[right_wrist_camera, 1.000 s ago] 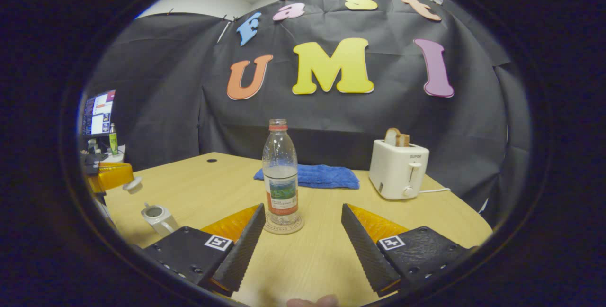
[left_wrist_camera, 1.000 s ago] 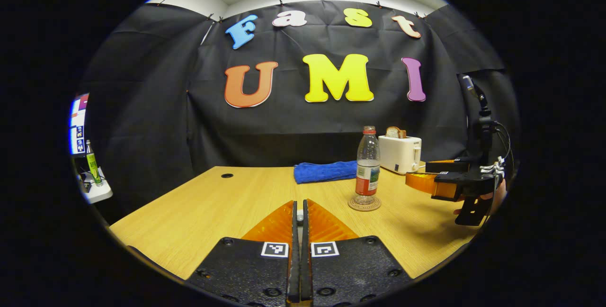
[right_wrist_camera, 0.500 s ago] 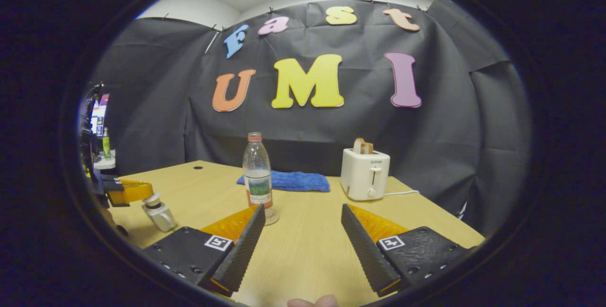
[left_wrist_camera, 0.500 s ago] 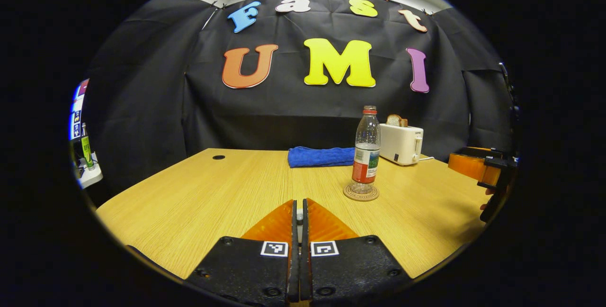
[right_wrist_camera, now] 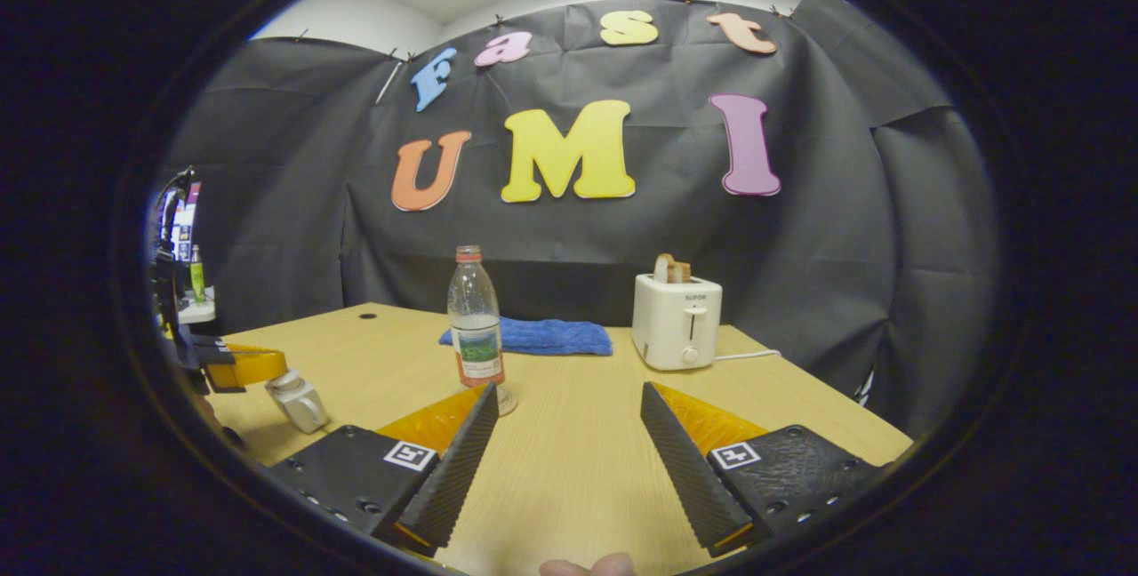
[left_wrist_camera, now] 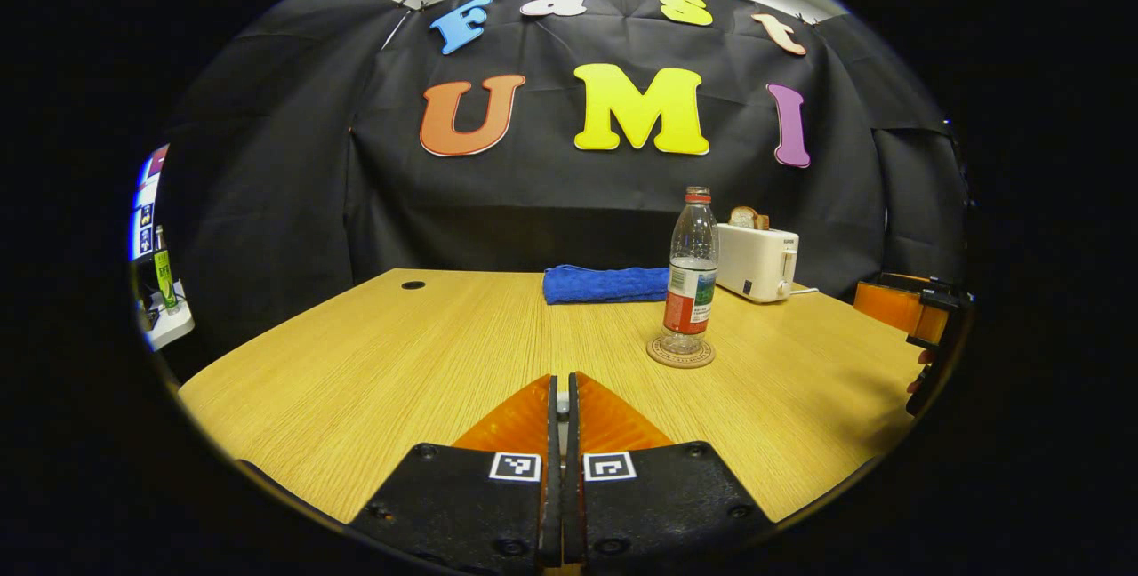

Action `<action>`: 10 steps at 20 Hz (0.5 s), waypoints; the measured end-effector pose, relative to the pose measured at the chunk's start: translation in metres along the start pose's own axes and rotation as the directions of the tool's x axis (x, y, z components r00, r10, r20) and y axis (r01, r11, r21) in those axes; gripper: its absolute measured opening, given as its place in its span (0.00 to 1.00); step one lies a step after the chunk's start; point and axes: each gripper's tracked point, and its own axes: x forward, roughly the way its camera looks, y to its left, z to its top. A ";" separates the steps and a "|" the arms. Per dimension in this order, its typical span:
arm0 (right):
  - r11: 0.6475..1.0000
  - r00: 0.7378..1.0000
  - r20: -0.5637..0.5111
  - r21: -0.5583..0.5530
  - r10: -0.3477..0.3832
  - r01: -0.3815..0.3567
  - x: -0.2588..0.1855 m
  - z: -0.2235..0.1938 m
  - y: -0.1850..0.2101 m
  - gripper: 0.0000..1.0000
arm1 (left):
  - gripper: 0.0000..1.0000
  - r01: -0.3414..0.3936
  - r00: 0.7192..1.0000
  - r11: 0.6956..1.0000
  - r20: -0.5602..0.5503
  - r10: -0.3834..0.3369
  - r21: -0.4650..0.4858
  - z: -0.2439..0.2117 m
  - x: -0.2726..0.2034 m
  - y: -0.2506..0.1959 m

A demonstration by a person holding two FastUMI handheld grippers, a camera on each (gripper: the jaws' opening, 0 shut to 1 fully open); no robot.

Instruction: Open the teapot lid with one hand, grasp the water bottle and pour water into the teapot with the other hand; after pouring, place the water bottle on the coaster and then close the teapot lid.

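A clear water bottle (left_wrist_camera: 691, 278) (right_wrist_camera: 476, 327) with a red label stands upright on a round coaster (left_wrist_camera: 681, 354) in mid-table. My right gripper (right_wrist_camera: 569, 389) is open and empty, drawn back from the bottle; it also appears at the far right edge (left_wrist_camera: 893, 308). The small white teapot (right_wrist_camera: 300, 403) stands at the left with its lid (right_wrist_camera: 283, 382) on top. My left gripper (left_wrist_camera: 561, 380) (right_wrist_camera: 244, 365) reaches over the teapot, its fingers shut on the lid's knob, a small white bit between them.
A folded blue towel (left_wrist_camera: 605, 283) (right_wrist_camera: 533, 336) lies at the back of the wooden table (left_wrist_camera: 400, 363). A white toaster (left_wrist_camera: 756, 260) (right_wrist_camera: 677, 323) with bread stands back right, its cable trailing. Screens and a green bottle (left_wrist_camera: 164, 278) stand off the left edge.
The left gripper has lowered the lid from above the open teapot down onto it. The right gripper has pulled back from the bottle, still open.
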 end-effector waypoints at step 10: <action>1.000 0.999 0.039 0.005 -0.030 0.030 -0.017 0.015 -0.005 0.96 | 1.00 -0.092 0.993 0.995 0.067 0.094 -0.033 0.047 -0.017 0.002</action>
